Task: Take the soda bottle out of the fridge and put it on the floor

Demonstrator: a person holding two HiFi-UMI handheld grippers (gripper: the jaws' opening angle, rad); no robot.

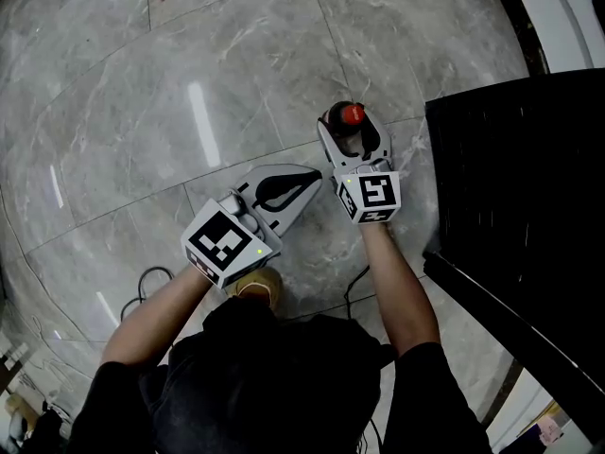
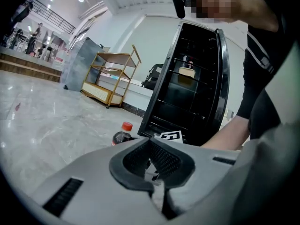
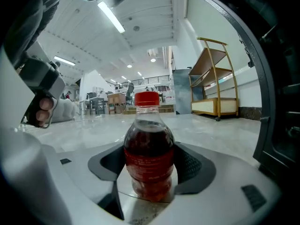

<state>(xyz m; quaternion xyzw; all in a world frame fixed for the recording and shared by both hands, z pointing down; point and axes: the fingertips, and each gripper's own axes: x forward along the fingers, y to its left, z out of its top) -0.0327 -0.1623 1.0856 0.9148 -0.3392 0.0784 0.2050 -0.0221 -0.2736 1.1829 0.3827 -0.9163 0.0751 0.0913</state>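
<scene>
1. The soda bottle (image 3: 149,158), dark cola under a red cap, stands upright on the grey marble floor (image 1: 189,83). It is out of the fridge and just beside the fridge's front corner.
2. The right tongs (image 3: 150,150) are clenched on the bottle. In the right gripper view the ribbed dark pads press its labelled waist on both sides, and the base looks settled on the tile with a faint reflection beneath.
3. The left tongs (image 1: 315,180) are clenched on nothing, their tips meeting round an empty oval gap. They hang low over the floor, near the right tongs but apart from the bottle, which shows beyond them in the left gripper view.
4. The black fridge (image 1: 515,187) stands at the person's right with its door swung open. The left gripper view shows wire shelves inside, with something small on an upper one that I cannot identify.
5. Judged from this, the placing step is at its very end: the bottle is set down and only the release remains.
6. The next move calls for:
   - parting the right tongs gently and evenly, so neither pad drags the bottle sideways;
   - drawing them straight back along the floor, clear of the cap, so the tall, narrow bottle is not tipped.
</scene>
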